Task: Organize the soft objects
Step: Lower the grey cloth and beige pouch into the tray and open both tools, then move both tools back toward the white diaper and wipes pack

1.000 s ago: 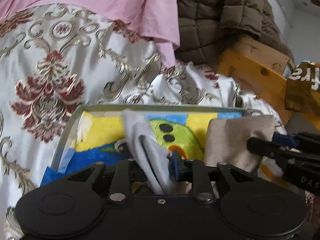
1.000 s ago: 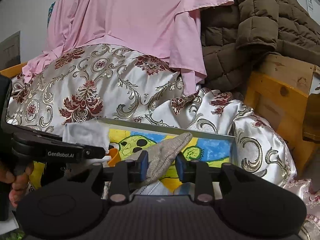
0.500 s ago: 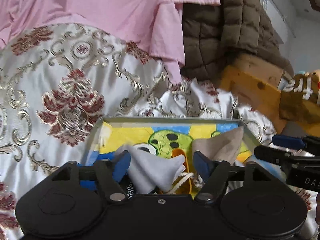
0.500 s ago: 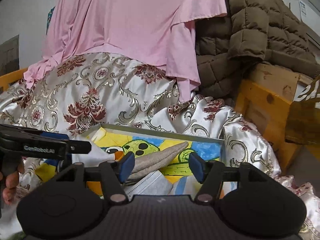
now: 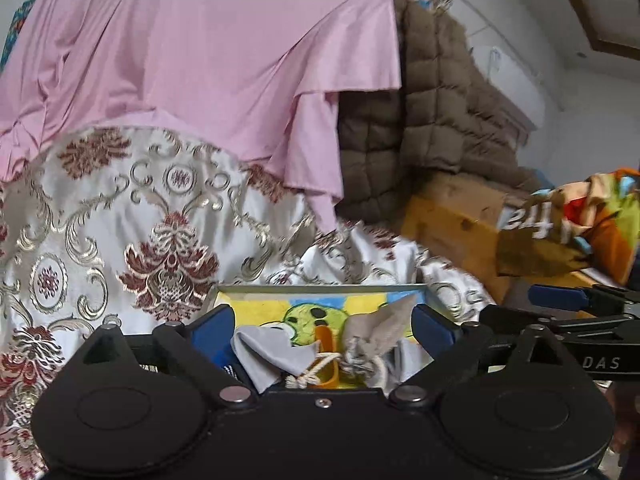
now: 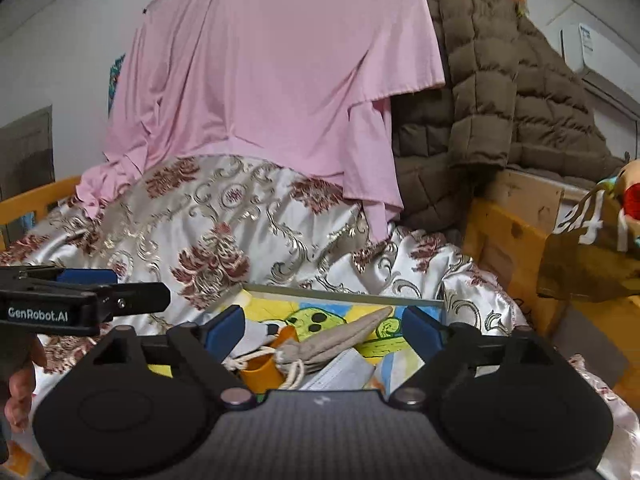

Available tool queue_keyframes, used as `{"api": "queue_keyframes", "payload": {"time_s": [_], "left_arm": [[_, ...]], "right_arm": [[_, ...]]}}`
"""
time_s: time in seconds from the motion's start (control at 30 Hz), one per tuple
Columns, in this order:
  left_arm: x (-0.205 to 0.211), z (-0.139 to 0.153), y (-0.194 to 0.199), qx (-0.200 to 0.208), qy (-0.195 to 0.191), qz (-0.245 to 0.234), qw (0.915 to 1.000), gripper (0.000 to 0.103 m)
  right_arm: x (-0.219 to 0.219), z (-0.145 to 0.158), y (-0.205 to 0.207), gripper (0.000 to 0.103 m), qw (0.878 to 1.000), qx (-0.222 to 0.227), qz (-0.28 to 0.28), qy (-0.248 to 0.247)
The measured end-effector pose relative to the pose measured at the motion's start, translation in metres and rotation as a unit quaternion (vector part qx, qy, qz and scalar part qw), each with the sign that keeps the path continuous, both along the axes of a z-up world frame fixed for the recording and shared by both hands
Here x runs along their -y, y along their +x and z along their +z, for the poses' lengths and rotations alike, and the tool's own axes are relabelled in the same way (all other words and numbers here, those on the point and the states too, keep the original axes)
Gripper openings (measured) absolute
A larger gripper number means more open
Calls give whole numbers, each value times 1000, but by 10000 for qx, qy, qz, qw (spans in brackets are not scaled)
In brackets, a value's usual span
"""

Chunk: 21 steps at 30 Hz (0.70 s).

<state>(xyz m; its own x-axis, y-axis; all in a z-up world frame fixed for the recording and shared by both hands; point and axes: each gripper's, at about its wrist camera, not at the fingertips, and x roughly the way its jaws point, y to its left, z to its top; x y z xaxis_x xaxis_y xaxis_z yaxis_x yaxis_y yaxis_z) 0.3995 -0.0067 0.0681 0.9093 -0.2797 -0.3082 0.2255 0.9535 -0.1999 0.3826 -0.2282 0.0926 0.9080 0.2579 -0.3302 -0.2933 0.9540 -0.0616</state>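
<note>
A shallow grey-rimmed tray with a bright yellow, blue and green cartoon print point(image 5: 320, 289) is seen ahead of and below both pairs of jaws, resting on a glossy white satin bedspread with dark red and gold floral pattern point(image 5: 120, 240). Inside the tray, between the spread blue pads of the left gripper point(image 5: 322, 328), a soft light grey folded cloth pouch point(image 5: 268, 354) is seen toward the left pad and a beige woven drawstring pouch point(image 5: 380, 330) toward the right pad, its gathered neck and white cord down near an orange plastic cup point(image 5: 326, 364). Nothing is pinched by the left jaws, which are held wide apart.

The right gripper point(image 6: 322, 326) is likewise spread wide and grips nothing. Between its pads the beige pouch point(image 6: 340, 338) is seen lying flat and elongated, with the orange cup point(image 6: 266, 370) toward the left pad and a white pleated face mask point(image 6: 344, 372) below the pouch, close to the gripper body.

Beyond the jaws, a smooth pink draped garment point(image 6: 280, 80) and a brown quilted puffer jacket point(image 6: 500, 100) are hung above the bedspread.
</note>
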Motion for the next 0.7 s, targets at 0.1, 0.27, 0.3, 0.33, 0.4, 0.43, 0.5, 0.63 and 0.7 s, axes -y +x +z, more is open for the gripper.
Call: {"api": "queue_keyframes", "payload": {"time_s": [0.1,0.27,0.3,0.33,0.4,0.43,0.5,0.63,0.7], "left_arm": [[2,8,-23,137,66,-97,9998,96],[3,19,-59,359,53,-119,9993,100],[3,21,-65,376,41,-110,9992,100],[3,23,-73,391,31,-96,9992,101],[1,26,-85,394,25,-85,9992,101],[0,27,-92,399,30,-74,9992,101],[-3,29,-108,415,34,-31,9991,101],[-11,29,-139,459,52,19,9989,102],[-15,28,-152,419,39,15,9991,102]], "right_arm": [[-2,7,-19,92,10000,86,-12,45],[-3,14,-48,99,9998,166,-37,82],[-3,15,-54,99,9998,187,-40,93],[-3,16,-60,100,9997,213,-50,106],[-3,18,-72,102,9996,259,-62,133],[-3,19,-79,103,9995,277,-72,150],[-2,19,-91,103,9993,311,-88,185],[-2,18,-118,103,9988,353,-156,301],[-1,16,-131,103,9984,365,-210,374]]}}
